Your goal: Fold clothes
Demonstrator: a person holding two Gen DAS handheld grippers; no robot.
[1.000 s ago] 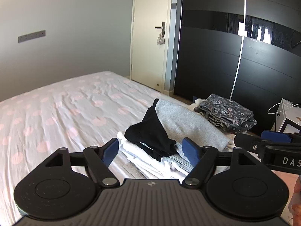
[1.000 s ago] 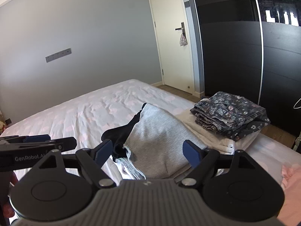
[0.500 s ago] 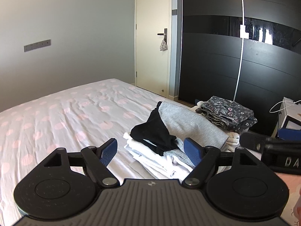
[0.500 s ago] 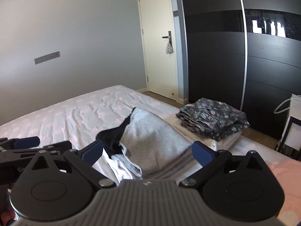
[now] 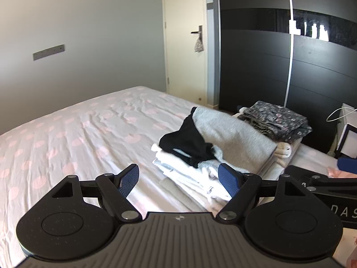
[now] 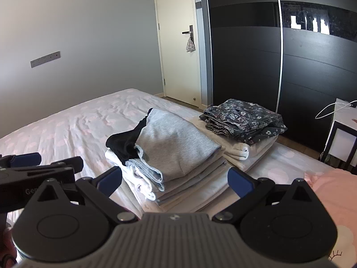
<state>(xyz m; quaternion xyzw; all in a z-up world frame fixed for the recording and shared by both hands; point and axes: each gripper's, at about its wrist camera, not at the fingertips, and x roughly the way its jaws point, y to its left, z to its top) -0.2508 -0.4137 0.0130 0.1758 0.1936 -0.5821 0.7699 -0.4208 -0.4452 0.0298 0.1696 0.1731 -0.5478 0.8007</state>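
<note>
A stack of folded clothes lies on the bed: a grey top (image 5: 234, 138) (image 6: 174, 143) on top, a black garment (image 5: 187, 143) (image 6: 125, 144) beside it, white and beige layers (image 6: 194, 178) underneath. Behind it a dark flowered garment (image 5: 276, 120) (image 6: 243, 118) rests on cream folded cloth (image 6: 238, 149). My left gripper (image 5: 179, 179) is open and empty, just short of the stack. My right gripper (image 6: 175, 181) stands wide open, empty, in front of the stack. A pink garment (image 6: 334, 192) lies at the right.
The bed (image 5: 73, 134) has a white sheet with pink dots, stretching left and back. A cream door (image 6: 176, 44) and a black wardrobe (image 6: 290, 67) stand behind. A white bedside unit with a cable (image 6: 343, 129) is at the right.
Both grippers have drawn back from the stack, which now sits farther off. The right gripper's jaws have spread wider. The clothes have not moved.
</note>
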